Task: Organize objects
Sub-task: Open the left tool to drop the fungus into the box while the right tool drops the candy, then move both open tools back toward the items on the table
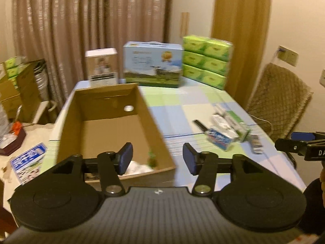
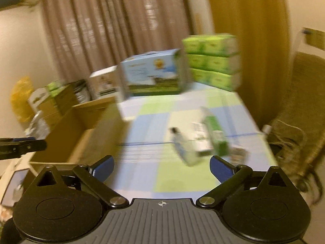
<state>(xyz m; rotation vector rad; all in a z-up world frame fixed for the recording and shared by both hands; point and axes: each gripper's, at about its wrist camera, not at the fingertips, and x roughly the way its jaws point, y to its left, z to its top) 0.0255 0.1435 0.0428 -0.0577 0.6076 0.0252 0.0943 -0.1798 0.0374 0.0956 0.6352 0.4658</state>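
Observation:
An open cardboard box (image 1: pixel 113 126) stands on the left of the checked table (image 1: pixel 182 101); a white item and a small green item (image 1: pixel 152 159) lie in its near corner. My left gripper (image 1: pixel 158 158) hangs open above the box's near right corner, with nothing between its blue pads. A heap of small packages (image 1: pixel 227 128) lies on the table to the right. In the blurred right wrist view that heap (image 2: pixel 201 140) sits just beyond my right gripper (image 2: pixel 161 167), whose jaws stand wide open and empty. The box (image 2: pixel 91 134) is at its left.
At the table's far edge stand a white carton (image 1: pixel 101 67), a blue carry box (image 1: pixel 152 65) and stacked green tissue packs (image 1: pixel 206 61). A padded chair (image 1: pixel 278 99) stands to the right. Cartons and clutter fill the left side (image 1: pixel 18 93). Curtains hang behind.

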